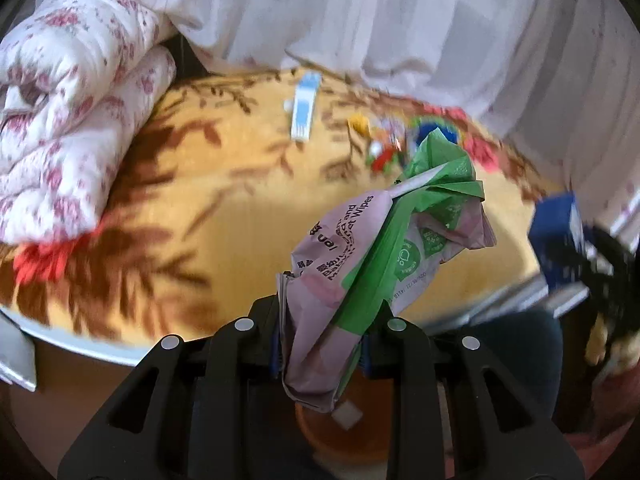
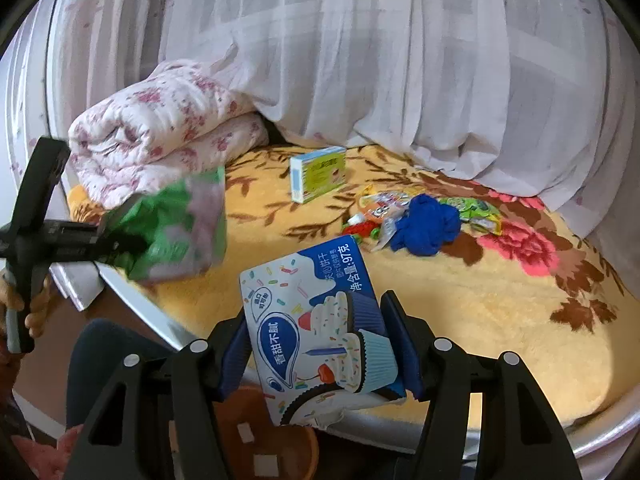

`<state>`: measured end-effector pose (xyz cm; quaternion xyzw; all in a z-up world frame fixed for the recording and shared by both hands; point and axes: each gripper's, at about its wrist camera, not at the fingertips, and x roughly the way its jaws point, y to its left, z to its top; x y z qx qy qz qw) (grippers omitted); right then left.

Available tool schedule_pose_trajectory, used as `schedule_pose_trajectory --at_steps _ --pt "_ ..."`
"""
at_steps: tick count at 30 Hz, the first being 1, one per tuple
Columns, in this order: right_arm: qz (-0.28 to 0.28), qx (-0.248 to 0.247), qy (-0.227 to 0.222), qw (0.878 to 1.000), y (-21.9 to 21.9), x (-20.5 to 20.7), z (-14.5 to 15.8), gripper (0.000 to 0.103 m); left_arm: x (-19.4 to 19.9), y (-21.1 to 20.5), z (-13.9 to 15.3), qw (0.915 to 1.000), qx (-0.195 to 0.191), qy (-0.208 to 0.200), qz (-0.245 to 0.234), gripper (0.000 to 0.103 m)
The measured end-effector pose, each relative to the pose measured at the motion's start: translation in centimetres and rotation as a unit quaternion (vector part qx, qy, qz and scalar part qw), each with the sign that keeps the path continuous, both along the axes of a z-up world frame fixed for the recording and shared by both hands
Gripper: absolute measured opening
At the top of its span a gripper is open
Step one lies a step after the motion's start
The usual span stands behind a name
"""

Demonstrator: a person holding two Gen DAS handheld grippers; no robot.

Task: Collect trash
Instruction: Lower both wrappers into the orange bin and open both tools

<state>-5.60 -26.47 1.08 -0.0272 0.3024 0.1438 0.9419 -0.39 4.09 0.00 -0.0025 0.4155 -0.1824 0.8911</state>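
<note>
Left wrist view: the left gripper (image 1: 322, 336) is clamping a crumpled green-and-lilac wipes packet (image 1: 384, 248), which is sticking up and forward out of the jaws. Directly below the fingers an orange-brown bin (image 1: 340, 432) is showing, so the packet seems to be nearing its drop. Ahead of the tool, on the yellow flowered blanket (image 1: 224, 216), a small blue-and-white box (image 1: 305, 108) is lying, and to its right a blurred heap of coloured wrappers (image 1: 384, 140). Far right, the right gripper's blue biscuit box (image 1: 556, 236) is just edging in.

Right wrist view: the right gripper (image 2: 320, 344) is pinching that biscuit box (image 2: 320, 332) by its two sides, upright between the pads, with the bin (image 2: 276, 452) again beneath the fingers. To the tool's left the left gripper (image 2: 100, 240) is carrying the packet (image 2: 180, 228), blurred. This view is making plain what the other smears: the small box (image 2: 318, 174) has a green face, and the heap holds snack wrappers (image 2: 384, 208) and a blue cloth bundle (image 2: 426, 224).

Judging by this, two items are in hand but not yet dropped; the small box and wrappers are waiting.
</note>
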Motion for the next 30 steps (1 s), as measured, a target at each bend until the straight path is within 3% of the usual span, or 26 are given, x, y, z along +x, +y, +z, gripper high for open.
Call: schedule_pose_trajectory --at_steps 8,12,22,30 --pt "0.027 -0.014 0.044 0.999 1.6 -1.7 -2.7 0.06 -3.7 -1.0 -5.8 0.997 0.026 0.069 -0.025 0.026" --pt "0.041 -0.016 0.091 0.995 2.2 -2.2 -5.5 0.06 -4.7 -2.1 -9.4 0.9922 0.044 0.11 -0.038 0.026" --pt "0.065 -0.032 0.18 0.981 4.0 -2.4 -12.2 0.06 -4.5 -5.4 -17.3 0.9699 0.099 0.214 -0.062 0.026" --pt "0.084 -0.052 0.238 0.966 5.6 -1.7 -16.8 0.06 -3.4 -7.0 -22.5 0.9508 0.12 0.281 -0.053 0.027"
